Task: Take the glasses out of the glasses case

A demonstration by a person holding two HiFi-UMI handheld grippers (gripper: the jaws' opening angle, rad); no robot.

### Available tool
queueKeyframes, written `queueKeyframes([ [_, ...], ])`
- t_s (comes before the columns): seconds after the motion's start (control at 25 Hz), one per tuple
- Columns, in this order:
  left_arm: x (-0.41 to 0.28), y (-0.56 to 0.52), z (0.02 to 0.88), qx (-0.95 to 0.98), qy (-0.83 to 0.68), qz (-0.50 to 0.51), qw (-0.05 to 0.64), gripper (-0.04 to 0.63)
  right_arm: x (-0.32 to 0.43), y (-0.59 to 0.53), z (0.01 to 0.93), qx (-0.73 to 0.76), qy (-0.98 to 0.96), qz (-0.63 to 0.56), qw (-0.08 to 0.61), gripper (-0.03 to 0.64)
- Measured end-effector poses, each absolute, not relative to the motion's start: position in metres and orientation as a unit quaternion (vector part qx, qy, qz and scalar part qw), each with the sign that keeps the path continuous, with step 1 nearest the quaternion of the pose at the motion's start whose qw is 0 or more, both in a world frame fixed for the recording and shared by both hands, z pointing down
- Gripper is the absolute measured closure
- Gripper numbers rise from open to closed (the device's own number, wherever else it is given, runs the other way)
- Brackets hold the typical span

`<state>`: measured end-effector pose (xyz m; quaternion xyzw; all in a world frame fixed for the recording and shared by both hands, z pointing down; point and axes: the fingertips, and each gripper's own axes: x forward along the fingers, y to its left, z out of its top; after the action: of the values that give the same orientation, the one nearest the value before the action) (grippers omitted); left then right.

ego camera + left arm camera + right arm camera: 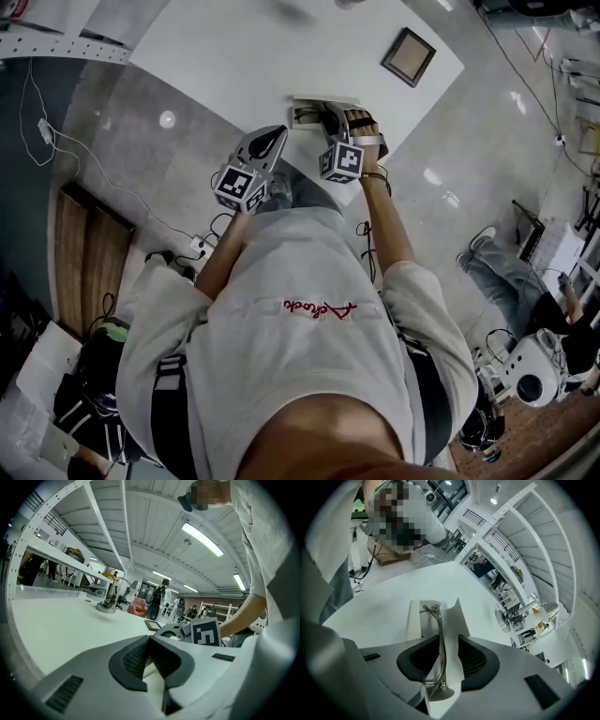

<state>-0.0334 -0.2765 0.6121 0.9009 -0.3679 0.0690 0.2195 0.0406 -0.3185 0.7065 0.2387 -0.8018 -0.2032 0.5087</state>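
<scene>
Wide white worktop (253, 47) up top, and the person in the pale grey T-shirt (300, 319) is leaning in at its near edge with two claws out in front. The left claw (274, 136) sits low at the worktop's edge, just beside the right one and apart from the case. In the left gripper view, that left claw (150, 641) has its dark pads pinched tip to tip, with nothing between them. The right claw (328, 120) is the busy one, nose down over the open white glasses case (305, 105) that lies at the worktop's near edge. The right gripper view shows it nicely. The right claw (449, 656) stands at a narrow gap, straddling the case (414, 618). The thin silver metal-framed glasses (439, 639) lie folded inside the case and run lengthwise right through that gap. The wire sits hard by one pad, with white case showing between it and the other, so it is not clamped from both sides. Farther back on the worktop, well apart from the case, lies a small dark-framed square panel (408, 56). The count: two claws, one case, one square panel, one pair of glasses.
</scene>
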Motion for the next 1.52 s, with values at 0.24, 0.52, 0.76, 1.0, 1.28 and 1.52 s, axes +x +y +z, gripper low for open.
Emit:
queueKeyframes([
  [0.24,-0.035,-0.278,0.608,0.901,-0.369,0.065,0.217,0.6,0.039,-0.317,0.714,0.223,-0.795,-0.218,0.521,0.564],
  [0.52,-0.041,-0.274,0.612,0.899,-0.373,0.068,0.218,0.6,0.038,-0.317,0.71,0.235,-0.792,-0.227,0.516,0.568],
  [0.76,-0.039,-0.275,0.608,0.905,-0.367,0.059,0.208,0.6,0.035,-0.32,0.689,0.249,-0.787,-0.258,0.503,0.569],
  [1.0,-0.038,-0.274,0.6,0.909,-0.363,0.053,0.197,0.6,0.035,-0.314,0.675,0.259,-0.781,-0.272,0.499,0.569],
  [1.28,-0.041,-0.27,0.594,0.915,-0.357,0.056,0.181,0.6,0.039,-0.313,0.658,0.319,-0.804,-0.202,0.459,0.569],
  [1.52,-0.041,-0.269,0.585,0.919,-0.354,0.042,0.169,0.6,0.044,-0.319,0.623,0.436,-0.842,-0.039,0.315,0.569],
])
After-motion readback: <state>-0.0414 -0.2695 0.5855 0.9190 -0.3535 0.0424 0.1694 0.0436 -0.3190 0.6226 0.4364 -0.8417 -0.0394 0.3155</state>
